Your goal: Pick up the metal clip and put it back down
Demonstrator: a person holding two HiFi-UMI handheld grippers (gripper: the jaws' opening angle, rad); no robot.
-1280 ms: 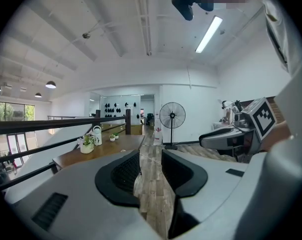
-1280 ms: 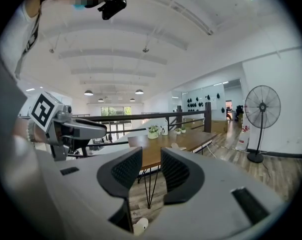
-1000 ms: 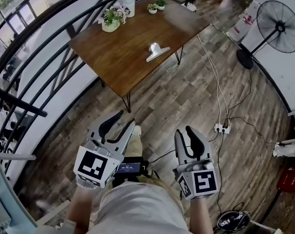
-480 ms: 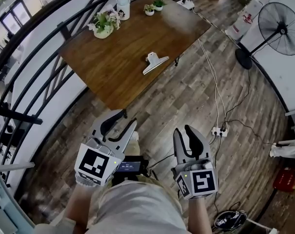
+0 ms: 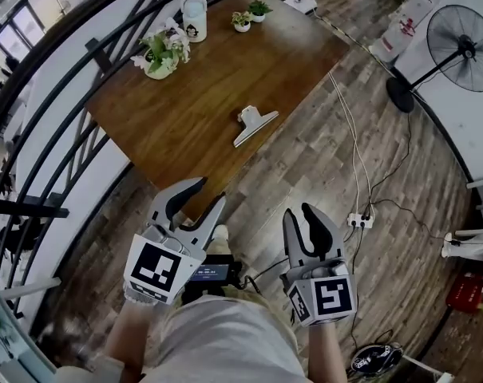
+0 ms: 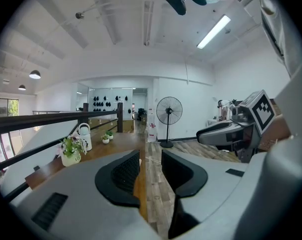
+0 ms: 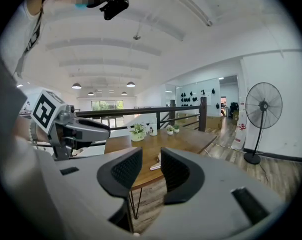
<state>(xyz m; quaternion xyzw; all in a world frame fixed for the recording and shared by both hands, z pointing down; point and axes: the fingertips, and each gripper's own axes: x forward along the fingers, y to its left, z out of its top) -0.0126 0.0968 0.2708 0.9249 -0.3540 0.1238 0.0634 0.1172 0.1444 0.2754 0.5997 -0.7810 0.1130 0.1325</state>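
Metal clip (image 5: 255, 124) on wooden table (image 5: 195, 106)

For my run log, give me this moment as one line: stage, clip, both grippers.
stage: before pickup | metal clip: lying on table, untouched | left gripper: open, empty | right gripper: open, empty

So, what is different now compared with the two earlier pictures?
The person has stepped closer to the table: in the head view it and the metal clip on it have slid down the picture toward the grippers. Nothing was gripped or released. The left gripper and right gripper stay out in front, jaws apart and empty; the clip lies untouched in its place.
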